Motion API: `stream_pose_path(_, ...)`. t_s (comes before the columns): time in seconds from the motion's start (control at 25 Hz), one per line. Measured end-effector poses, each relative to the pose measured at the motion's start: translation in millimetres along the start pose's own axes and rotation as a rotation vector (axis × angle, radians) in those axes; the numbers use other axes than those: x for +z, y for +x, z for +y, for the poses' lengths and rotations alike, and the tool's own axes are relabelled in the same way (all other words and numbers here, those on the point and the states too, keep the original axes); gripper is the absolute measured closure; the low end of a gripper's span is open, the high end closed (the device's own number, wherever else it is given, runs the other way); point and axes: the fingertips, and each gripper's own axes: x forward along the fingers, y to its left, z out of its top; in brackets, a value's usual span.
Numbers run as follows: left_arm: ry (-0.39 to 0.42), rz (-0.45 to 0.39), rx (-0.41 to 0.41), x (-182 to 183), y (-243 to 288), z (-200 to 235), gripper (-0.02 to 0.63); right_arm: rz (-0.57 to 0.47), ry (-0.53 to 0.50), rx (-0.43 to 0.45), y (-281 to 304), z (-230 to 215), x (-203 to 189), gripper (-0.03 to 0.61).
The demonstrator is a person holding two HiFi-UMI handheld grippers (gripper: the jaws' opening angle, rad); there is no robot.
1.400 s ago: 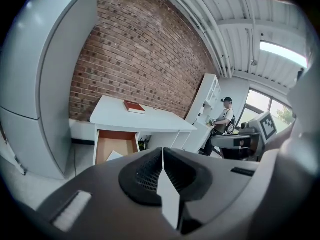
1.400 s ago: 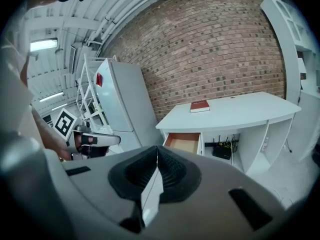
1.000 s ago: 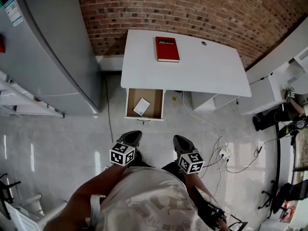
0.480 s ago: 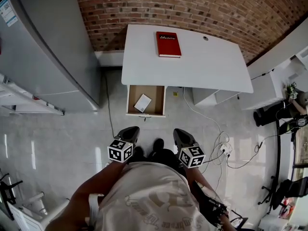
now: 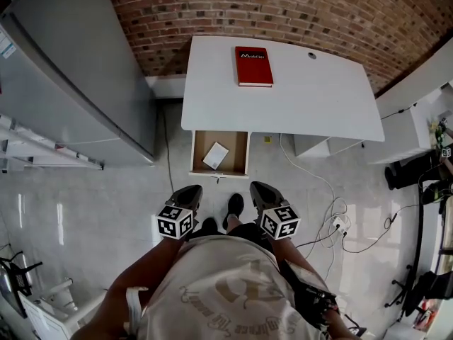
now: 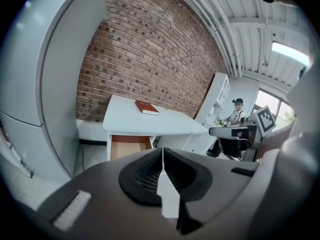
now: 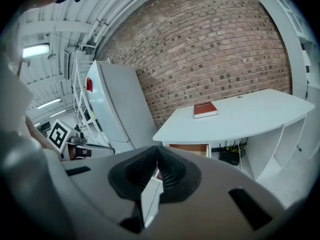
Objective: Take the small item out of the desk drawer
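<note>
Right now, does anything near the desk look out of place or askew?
Only small things: the white item lies tilted in the open drawer, and loose cables sprawl beside the desk.

One desk (image 5: 311, 101), one drawer (image 5: 235, 151), one book (image 5: 253, 66)

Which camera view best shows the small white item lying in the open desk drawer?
The head view: it looks down into the drawer, showing the white item whole. Both gripper views show only the drawer's brown inside, not the item.
</note>
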Motion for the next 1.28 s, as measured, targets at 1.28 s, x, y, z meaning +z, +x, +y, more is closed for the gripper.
stream_pose_path(1.28,0.015,0.074,0.198,53.0,106.3,23.6,0.6,0.11,0.002,0.215,94.8,-109.2,20.9,0.572)
